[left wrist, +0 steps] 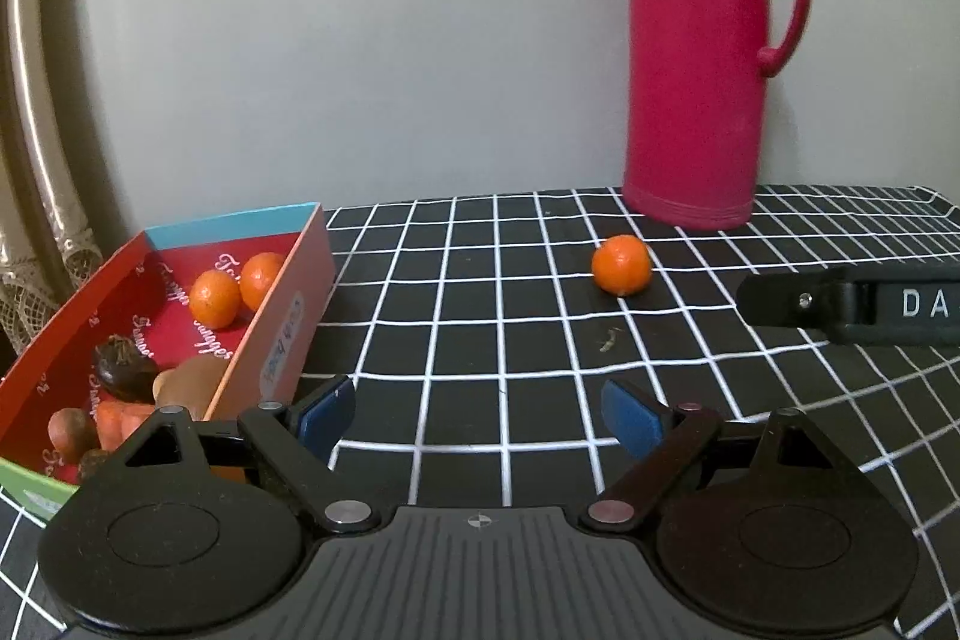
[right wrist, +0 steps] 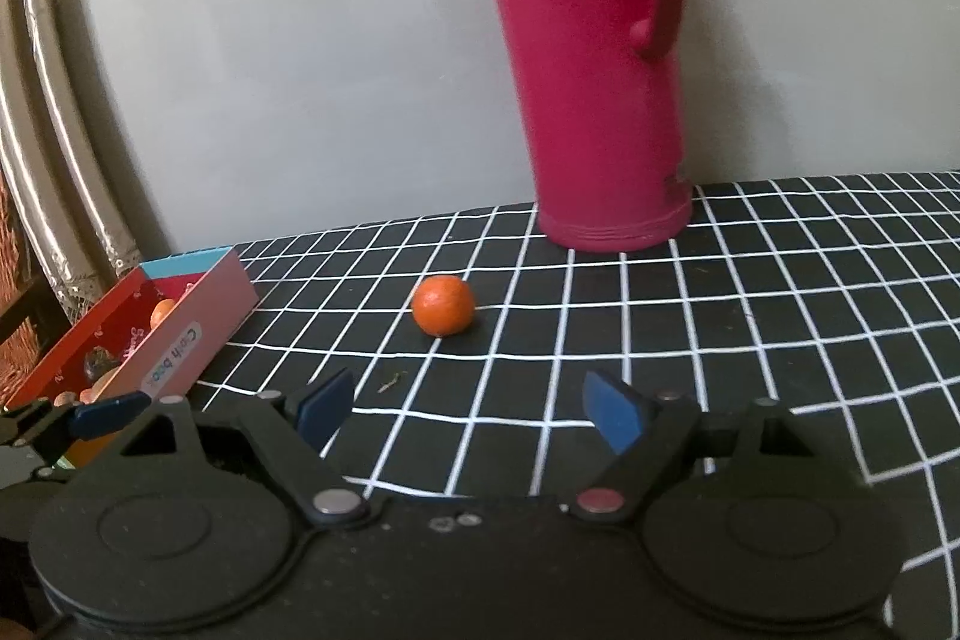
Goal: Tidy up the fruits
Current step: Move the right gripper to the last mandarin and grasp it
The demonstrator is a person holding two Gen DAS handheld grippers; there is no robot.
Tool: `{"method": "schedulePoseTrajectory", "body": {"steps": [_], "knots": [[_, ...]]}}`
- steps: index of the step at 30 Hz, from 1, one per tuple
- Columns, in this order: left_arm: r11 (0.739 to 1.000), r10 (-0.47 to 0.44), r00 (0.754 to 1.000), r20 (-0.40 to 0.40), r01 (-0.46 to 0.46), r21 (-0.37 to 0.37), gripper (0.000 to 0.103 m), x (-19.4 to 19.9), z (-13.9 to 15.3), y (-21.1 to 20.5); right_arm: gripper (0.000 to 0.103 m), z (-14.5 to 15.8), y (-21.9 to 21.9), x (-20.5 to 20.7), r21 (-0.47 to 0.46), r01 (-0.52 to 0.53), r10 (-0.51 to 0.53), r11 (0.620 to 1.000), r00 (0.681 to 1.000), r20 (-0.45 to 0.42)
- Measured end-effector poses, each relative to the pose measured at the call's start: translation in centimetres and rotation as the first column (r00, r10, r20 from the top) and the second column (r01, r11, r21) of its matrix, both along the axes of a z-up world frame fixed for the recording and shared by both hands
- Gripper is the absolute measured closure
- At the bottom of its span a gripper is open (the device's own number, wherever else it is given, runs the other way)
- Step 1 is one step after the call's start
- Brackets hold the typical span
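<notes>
A loose orange (left wrist: 621, 264) lies on the black checked tablecloth (left wrist: 480, 340), in front of the pink flask. It also shows in the right wrist view (right wrist: 444, 306). A red cardboard box (left wrist: 60, 340) at the left holds two oranges (left wrist: 214, 298), a dark fruit (left wrist: 123, 367) and several other fruits. The box also shows in the right wrist view (right wrist: 198, 316). My left gripper (left wrist: 480, 415) is open and empty, beside the box's near corner. My right gripper (right wrist: 468, 406) is open and empty, short of the loose orange. Its finger (left wrist: 840, 307) shows at the right in the left wrist view.
A tall pink thermos flask (left wrist: 702, 40) stands at the back against the grey wall; it also shows in the right wrist view (right wrist: 600, 58). A small bit of debris (left wrist: 609, 339) lies on the cloth. A curtain (left wrist: 36, 160) hangs at the left.
</notes>
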State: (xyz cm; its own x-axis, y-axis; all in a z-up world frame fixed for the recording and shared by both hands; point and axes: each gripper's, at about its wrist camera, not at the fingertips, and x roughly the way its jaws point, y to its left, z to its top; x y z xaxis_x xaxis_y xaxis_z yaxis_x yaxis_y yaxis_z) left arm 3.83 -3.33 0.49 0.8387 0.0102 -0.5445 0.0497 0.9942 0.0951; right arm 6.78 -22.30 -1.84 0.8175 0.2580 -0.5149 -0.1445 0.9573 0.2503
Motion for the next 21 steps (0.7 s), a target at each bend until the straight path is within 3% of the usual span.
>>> {"method": "schedulePoseTrajectory", "body": {"steps": [12,17,21], "knots": [[0.996,0.087,0.996,0.005,-0.087,0.01,0.014,3.6,-0.2,3.2,0.02,-0.6,4.4,4.8,-0.043,-0.025,0.025,0.999,1.0,-0.006],[0.997,0.077,0.997,-0.005,-0.077,0.007,0.014,4.0,-0.3,3.0,0.033,-1.5,4.6,7.2,-0.036,0.002,-0.003,0.999,1.0,-0.029],[0.997,0.081,0.997,-0.001,-0.081,0.015,0.014,4.5,-0.5,3.0,0.035,-1.9,4.6,8.8,-0.044,0.022,-0.024,0.999,0.999,-0.039]]}}
